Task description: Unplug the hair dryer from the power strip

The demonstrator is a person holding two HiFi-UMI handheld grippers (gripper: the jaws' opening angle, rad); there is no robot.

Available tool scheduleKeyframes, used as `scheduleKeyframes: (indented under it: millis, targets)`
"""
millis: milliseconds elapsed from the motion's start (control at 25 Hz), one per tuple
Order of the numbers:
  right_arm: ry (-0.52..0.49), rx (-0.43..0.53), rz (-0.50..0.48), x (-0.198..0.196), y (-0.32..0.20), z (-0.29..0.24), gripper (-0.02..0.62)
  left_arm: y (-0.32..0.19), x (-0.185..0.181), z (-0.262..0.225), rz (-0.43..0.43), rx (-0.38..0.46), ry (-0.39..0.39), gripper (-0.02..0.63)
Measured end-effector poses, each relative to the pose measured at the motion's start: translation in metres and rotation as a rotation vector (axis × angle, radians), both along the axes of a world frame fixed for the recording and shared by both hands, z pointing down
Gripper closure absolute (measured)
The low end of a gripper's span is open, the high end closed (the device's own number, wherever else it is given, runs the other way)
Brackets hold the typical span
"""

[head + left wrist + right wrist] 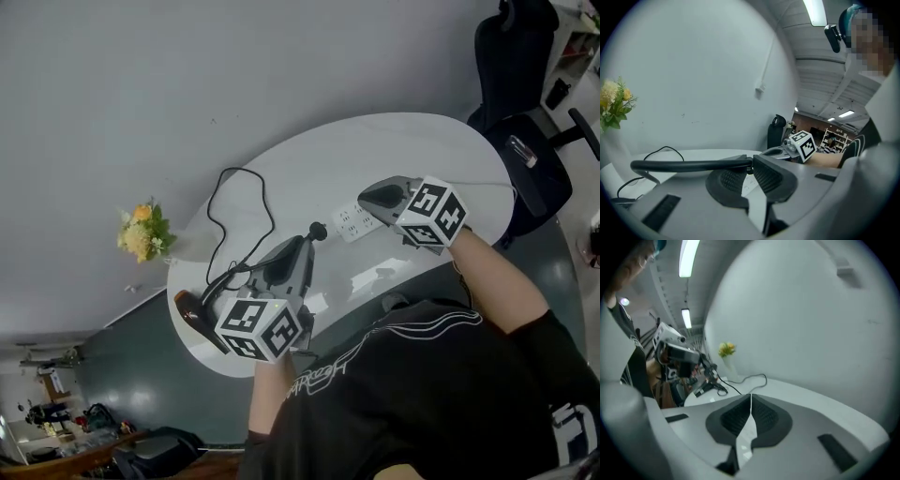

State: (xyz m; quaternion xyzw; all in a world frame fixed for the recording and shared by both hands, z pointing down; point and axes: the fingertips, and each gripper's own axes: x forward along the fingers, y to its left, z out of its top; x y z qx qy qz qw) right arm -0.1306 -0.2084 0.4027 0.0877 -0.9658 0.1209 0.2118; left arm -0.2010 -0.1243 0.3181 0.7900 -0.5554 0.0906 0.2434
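A white power strip point(353, 223) lies flat near the middle of the white oval table point(412, 141). My left gripper point(307, 242) is shut on the hair dryer's black plug point(319, 230), which hangs just left of the strip and apart from it. In the left gripper view the black cord point(689, 164) runs leftward out of the closed pads. The dark hair dryer point(192, 315) lies at the table's left end, its cord point(230, 202) looping behind. My right gripper point(367, 197) hovers over the strip's right end; its jaws point(750, 399) are shut with nothing between them.
A vase of yellow flowers point(142, 232) stands at the table's far left edge by the wall. A black office chair point(525, 103) stands beyond the table's right end. The person's black-shirted body is close to the near table edge.
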Motion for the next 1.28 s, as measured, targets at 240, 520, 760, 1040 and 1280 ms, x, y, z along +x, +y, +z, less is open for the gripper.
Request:
scheduleKeyframes:
  millis: [240,520,760,1040,1280]
  targets:
    - [-0.465,-0.262,0.015,0.008,0.071,-0.101,0.597,0.044,0.009,-0.023,0.022,0.051,0.071,0.566]
    - [-0.458,-0.140,0.017,0.039,0.139,-0.120,0.598,0.093,0.035,-0.029,0.041,0.114,0.107,0.566]
    - [-0.464,-0.127,0.036,0.062,0.175,-0.123,0.598,0.122,0.063,-0.026,0.085,0.113,0.091,0.566]
    - [-0.447,-0.107,0.028,0.073,0.209,-0.123,0.598,0.145,0.080,-0.031,0.109,0.135,0.070,0.566]
    - [-0.441,-0.109,0.038,0.079,0.226,-0.120,0.598,0.159,0.088,-0.034,0.125,0.141,0.065,0.566]
